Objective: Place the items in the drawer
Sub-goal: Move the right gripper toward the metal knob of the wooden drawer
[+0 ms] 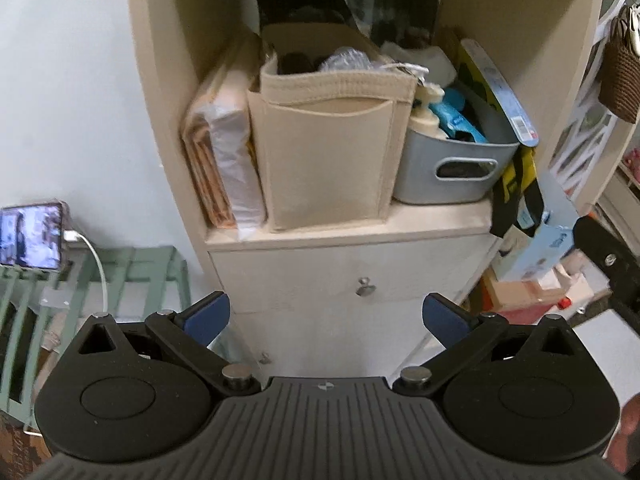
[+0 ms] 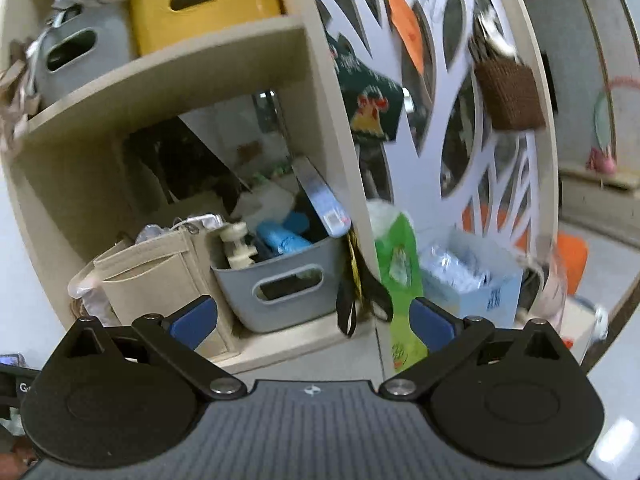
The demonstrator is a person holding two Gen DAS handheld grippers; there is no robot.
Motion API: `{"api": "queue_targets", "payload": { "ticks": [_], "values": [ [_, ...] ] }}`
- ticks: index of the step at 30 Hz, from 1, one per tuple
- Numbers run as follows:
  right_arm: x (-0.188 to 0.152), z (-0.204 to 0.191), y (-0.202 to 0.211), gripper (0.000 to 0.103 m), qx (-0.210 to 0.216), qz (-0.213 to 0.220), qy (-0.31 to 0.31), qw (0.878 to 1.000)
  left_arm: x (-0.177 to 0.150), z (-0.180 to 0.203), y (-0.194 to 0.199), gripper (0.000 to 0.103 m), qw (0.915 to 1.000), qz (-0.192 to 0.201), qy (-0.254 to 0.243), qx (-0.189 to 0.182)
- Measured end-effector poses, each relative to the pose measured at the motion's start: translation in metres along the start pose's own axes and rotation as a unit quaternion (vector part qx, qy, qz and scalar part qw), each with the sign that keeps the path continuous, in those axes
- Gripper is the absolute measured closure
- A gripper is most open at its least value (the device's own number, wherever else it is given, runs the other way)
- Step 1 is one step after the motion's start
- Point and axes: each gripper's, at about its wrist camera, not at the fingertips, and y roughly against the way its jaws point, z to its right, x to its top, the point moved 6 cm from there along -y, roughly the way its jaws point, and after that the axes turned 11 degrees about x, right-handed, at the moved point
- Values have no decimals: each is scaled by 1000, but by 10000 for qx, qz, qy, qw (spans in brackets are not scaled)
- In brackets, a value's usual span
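A cream cabinet holds a shut drawer [image 1: 352,276] with a small metal knob [image 1: 364,286] under its open shelf. My left gripper [image 1: 326,316] is open and empty, tilted down, with the knob just beyond the gap between its blue pads. On the shelf stand a beige felt organiser [image 1: 328,152] and a grey tub [image 1: 452,168] of bottles and blue packs. In the right wrist view, my right gripper [image 2: 314,320] is open and empty too, facing the same grey tub [image 2: 280,284] and felt organiser [image 2: 160,280] from the right.
Folded bags [image 1: 220,160] lean left of the organiser. A phone [image 1: 32,236] charges on a green rack at left. Boxes [image 1: 532,280] pile up right of the cabinet. A green packet [image 2: 398,272], a light-blue box [image 2: 472,284] and a white cut-out screen [image 2: 440,100] stand at right.
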Motion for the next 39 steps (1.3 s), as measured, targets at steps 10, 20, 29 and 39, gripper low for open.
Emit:
{"api": "queue_targets", "payload": {
  "ticks": [10, 20, 29, 39],
  "values": [
    [-4, -17, 5, 0, 183, 330, 81, 9993, -3, -23, 38, 0, 9882, 706, 827, -1081],
    [-30, -12, 19, 0, 634, -100, -643, 9959, -34, -32, 23, 0, 9880, -127, 1139, -1034],
    [-37, 0, 51, 0, 1240, 541, -1243, 9830, -21, -33, 59, 0, 9854, 667, 1080, -1134],
    [-40, 0, 30, 0, 1017, 41, -1253, 9869, -12, -6, 57, 0, 9929, 858, 274, -781]
  ]
}}
